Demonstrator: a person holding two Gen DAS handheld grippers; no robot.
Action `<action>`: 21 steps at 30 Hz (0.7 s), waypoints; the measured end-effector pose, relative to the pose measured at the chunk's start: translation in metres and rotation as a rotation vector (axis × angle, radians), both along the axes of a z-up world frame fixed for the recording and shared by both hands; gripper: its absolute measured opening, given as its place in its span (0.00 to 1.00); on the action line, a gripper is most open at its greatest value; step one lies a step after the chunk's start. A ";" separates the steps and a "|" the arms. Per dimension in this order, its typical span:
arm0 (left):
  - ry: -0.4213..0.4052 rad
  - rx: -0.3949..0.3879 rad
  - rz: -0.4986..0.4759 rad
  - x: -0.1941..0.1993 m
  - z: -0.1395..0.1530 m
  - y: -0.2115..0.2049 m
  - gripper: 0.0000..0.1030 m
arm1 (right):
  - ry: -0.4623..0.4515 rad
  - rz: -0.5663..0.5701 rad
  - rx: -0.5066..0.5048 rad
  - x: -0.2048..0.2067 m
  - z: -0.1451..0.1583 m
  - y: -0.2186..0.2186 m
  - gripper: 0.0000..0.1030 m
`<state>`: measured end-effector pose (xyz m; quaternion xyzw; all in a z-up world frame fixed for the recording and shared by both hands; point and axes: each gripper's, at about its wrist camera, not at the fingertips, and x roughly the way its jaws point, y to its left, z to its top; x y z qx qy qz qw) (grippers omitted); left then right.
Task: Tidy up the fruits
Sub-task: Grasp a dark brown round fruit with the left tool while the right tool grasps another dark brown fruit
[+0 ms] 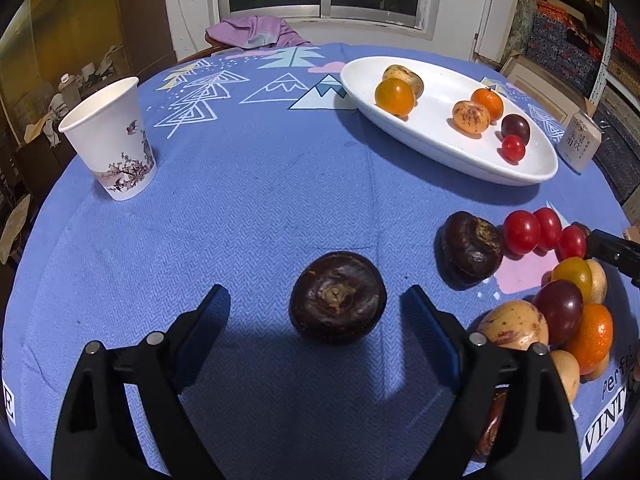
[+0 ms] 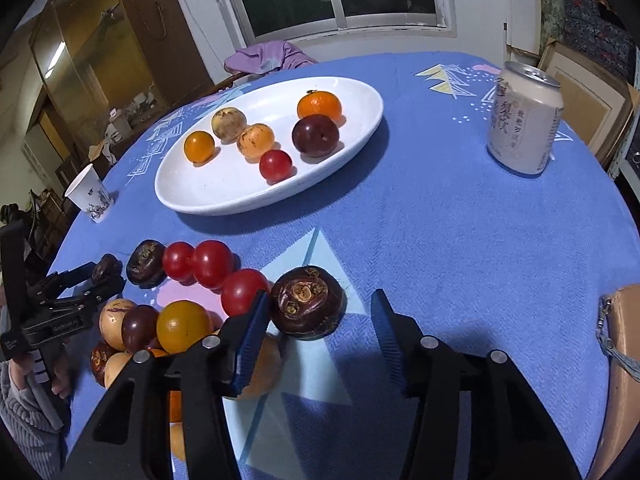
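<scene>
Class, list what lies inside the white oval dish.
The white dish holds six fruits: a mandarin, a dark plum, a red tomato, a yellow tomato and two speckled pale fruits. Their undersides stay hidden.

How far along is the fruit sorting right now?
Six fruits already sit in the white plate. Nothing is gripped: the left gripper stands open around a dark round fruit, and the right gripper brackets another. The pile on the cloth remains.

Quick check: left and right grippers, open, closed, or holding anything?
Left gripper: open, holding nothing; a dark brown fruit lies between its fingers.
Right gripper: open, around another dark fruit, not gripped.
</scene>
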<state>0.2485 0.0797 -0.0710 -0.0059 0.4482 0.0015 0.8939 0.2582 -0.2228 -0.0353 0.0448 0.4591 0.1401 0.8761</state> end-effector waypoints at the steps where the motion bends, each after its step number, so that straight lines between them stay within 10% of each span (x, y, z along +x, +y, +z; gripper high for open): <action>1: 0.000 0.000 0.001 0.000 0.000 0.000 0.85 | 0.002 0.003 -0.005 0.001 -0.001 0.002 0.50; 21: -0.035 -0.118 0.057 -0.004 0.004 0.017 0.79 | 0.013 0.011 0.036 0.000 -0.003 -0.001 0.41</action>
